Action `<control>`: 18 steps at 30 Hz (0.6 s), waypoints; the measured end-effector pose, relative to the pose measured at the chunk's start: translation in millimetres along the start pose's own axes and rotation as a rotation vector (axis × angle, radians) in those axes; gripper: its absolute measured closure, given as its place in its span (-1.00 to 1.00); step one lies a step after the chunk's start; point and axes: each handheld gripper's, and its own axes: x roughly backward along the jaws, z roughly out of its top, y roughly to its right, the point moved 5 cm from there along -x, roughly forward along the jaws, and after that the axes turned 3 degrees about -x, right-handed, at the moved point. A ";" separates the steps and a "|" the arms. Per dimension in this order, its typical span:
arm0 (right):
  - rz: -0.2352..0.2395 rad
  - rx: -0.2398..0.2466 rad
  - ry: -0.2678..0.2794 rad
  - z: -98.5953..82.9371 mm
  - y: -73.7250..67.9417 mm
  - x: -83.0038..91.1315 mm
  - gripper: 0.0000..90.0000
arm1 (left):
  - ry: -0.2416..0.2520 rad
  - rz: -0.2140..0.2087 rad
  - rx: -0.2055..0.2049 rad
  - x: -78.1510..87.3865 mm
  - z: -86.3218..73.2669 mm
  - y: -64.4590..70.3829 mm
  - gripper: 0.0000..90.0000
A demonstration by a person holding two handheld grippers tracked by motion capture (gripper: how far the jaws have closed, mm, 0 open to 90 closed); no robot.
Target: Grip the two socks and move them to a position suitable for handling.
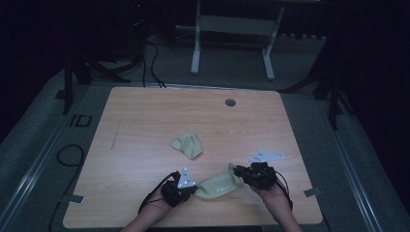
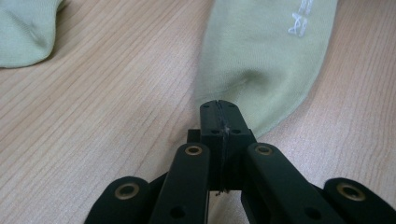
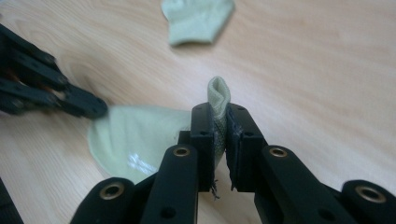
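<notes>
Left gripper [image 2: 219,105] clamped on one end of a pale green sock [image 2: 266,60], jaws pressed together with cloth pinched between them. Right gripper [image 3: 218,109] closed on the opposite end of that sock [image 3: 135,135], a fold of ribbed cuff poking up above the jaws. From the high view: left gripper [image 1: 189,189] at the near left, right gripper [image 1: 240,172] at the near right, sock [image 1: 217,185] stretched between them and lying on the wooden surface [image 1: 145,125] close to the near edge. White lettering visible on the sock body, too small to read. Left gripper also seen in the right gripper view, at the left edge, touching the sock's far end. Second pale green sock [image 1: 187,145] crumpled and lying alone towards the middle of the surface, well apart from both grippers; seen too at top left of the left gripper view [image 2: 25,32] and at the top of the right gripper view [image 3: 196,18]. Round grommet hole [image 1: 230,102] near the far edge of the surface. No containers on the surface.
</notes>
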 end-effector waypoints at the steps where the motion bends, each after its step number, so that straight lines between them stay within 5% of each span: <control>1: 0.000 0.000 0.000 0.0 0.0 0.0 0.82 | 0.000 0.000 0.000 0.0 0.0 0.0 0.99; 8: -0.002 -0.094 -0.121 -39.8 27.0 -17.6 0.70 | -0.008 -0.008 -0.017 0.2 0.2 -0.8 0.99; 14: -0.078 -0.097 -0.132 -44.4 40.0 -10.3 0.53 | -0.001 -0.015 -0.020 0.3 -0.3 -2.3 0.99; 18: -0.131 -0.107 -0.108 -38.9 51.8 3.0 0.49 | 0.011 0.017 -0.017 0.6 -1.6 -7.3 0.91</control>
